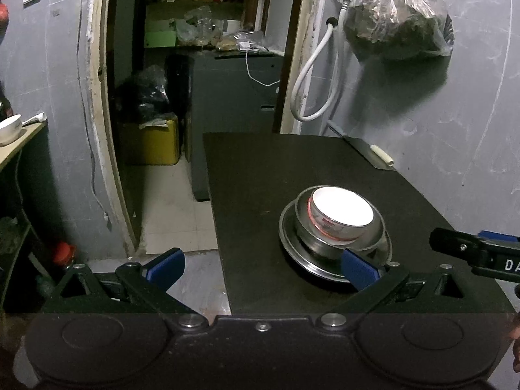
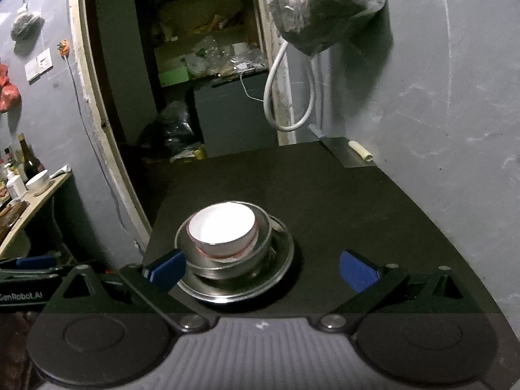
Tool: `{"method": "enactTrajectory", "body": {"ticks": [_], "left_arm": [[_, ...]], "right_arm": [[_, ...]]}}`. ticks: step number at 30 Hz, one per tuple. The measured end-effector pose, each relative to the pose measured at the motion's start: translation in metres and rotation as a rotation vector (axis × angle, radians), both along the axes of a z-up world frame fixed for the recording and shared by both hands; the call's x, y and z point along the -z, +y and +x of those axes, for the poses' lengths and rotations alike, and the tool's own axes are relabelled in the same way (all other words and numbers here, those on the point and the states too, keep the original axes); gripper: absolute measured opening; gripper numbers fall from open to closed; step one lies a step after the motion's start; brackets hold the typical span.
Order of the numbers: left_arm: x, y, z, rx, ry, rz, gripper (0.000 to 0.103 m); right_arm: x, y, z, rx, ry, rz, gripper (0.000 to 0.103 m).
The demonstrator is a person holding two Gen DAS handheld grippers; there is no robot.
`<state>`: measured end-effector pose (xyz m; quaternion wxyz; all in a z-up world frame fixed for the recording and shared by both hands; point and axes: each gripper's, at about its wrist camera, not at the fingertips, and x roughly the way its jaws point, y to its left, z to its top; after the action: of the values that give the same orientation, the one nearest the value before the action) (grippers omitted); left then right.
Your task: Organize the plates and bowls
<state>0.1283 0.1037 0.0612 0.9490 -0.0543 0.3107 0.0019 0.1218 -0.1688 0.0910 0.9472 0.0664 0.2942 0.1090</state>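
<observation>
From where I sit, both views look across a black table (image 1: 260, 178) set against a grey wall (image 1: 455, 130). At the far right corner of it, well ahead of my grippers, lies a cleaver (image 2: 349, 152) with a pale handle, flat against the wall. Above it a white hose (image 1: 312, 74) loops down from a tap, and a clear plastic bag (image 1: 399, 16) of something dark hangs on the wall. Straight ahead beyond the table is an open doorway (image 1: 201, 65) into a cluttered room. Off to my far left stands a side shelf (image 2: 35, 195) with a white cup and some bottles on it.

Nothing sits between my fingers and the dishes. The stack is a steel plate (image 2: 282, 260) at the bottom, a steel bowl (image 2: 263, 243) nested on it, and a white bowl (image 2: 222, 230) with a red pattern sitting inside that; the white bowl looks empty.

My left gripper (image 1: 263, 269) is spread wide and holds nothing; the stack lies ahead and to its right, with the right blue pad overlapping the plate's near rim in the view, though I cannot tell whether it touches. My right gripper (image 2: 263, 269) is also wide apart and empty, the stack just ahead and slightly left, close by its left pad.
</observation>
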Motion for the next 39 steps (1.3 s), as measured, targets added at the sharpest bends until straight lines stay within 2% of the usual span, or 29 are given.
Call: {"method": "enactTrajectory", "body": {"ticks": [3,7,10,19,23,30,39], "left_arm": [[0.004,0.001,-0.006,-0.016,-0.013,0.003,0.102],[0.008,0.004,-0.014,-0.038,-0.036,-0.006,0.102],[0.011,0.006,-0.016,-0.057,-0.022,-0.018,0.102],[0.011,-0.003,-0.02,-0.019,-0.019,-0.024,0.102],[0.004,-0.009,-0.02,-0.005,-0.047,-0.003,0.102],[-0.005,-0.015,-0.024,-0.078,-0.06,0.013,0.102],[-0.012,-0.033,-0.038,-0.165,-0.058,0.025,0.102]], "right_arm": [[0.004,0.0,-0.006,0.015,0.009,-0.009,0.103],[0.009,0.001,-0.025,0.03,-0.024,-0.013,0.103],[0.007,-0.001,-0.033,0.048,-0.023,-0.02,0.103],[0.002,-0.007,-0.045,0.068,-0.039,-0.033,0.103],[-0.001,-0.01,-0.038,0.055,-0.064,-0.025,0.103],[-0.003,-0.022,-0.032,0.014,-0.059,0.002,0.103],[-0.009,-0.038,-0.032,-0.057,-0.064,-0.013,0.103]]}}
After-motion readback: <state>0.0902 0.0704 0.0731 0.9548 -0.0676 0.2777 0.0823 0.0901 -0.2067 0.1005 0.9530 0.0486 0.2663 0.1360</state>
